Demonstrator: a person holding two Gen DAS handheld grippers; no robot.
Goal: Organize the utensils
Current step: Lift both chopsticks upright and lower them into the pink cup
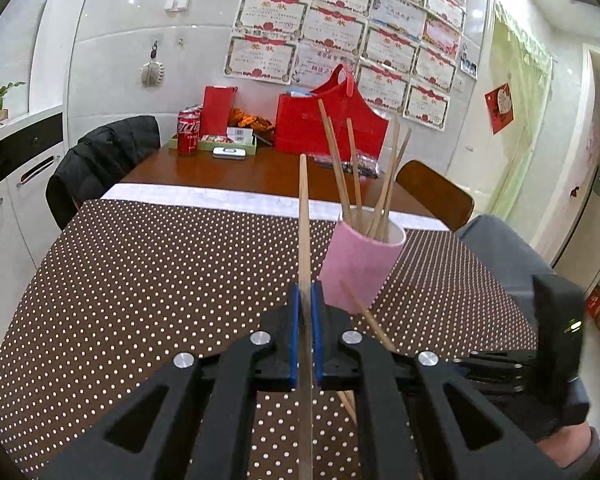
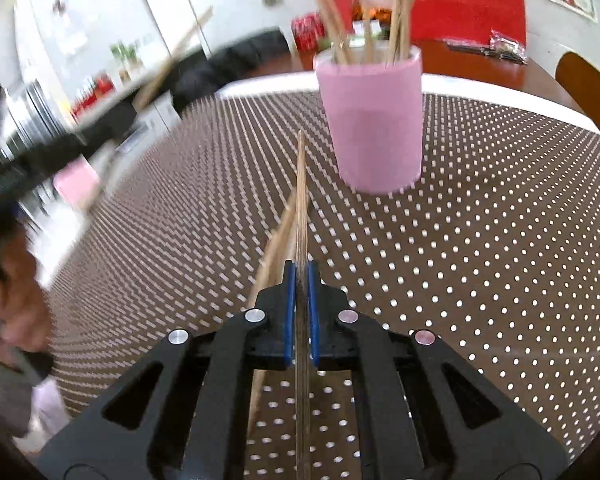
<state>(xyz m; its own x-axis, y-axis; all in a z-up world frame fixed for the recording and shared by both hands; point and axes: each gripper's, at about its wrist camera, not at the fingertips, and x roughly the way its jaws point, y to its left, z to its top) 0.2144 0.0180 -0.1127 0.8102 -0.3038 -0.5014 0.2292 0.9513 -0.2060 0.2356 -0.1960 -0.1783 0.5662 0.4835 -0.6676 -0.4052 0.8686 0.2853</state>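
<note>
A pink cup (image 1: 360,264) stands on the dotted cloth and holds several wooden chopsticks (image 1: 352,176). My left gripper (image 1: 306,292) is shut on one chopstick (image 1: 304,208), which points up and forward just left of the cup. A loose chopstick (image 1: 366,314) lies on the cloth under the gripper. In the right wrist view my right gripper (image 2: 301,272) is shut on another chopstick (image 2: 301,192), low over the cloth and short of the cup (image 2: 374,120). The loose chopstick (image 2: 278,240) lies slanted beneath it.
A brown dotted tablecloth (image 1: 148,272) covers the near half of the table. Red bags (image 1: 332,124), cola cans (image 1: 188,132) and a tray stand at the far end. A chair with a black jacket (image 1: 100,164) stands left, a wooden chair (image 1: 436,192) right. A hand (image 2: 12,300) shows, blurred.
</note>
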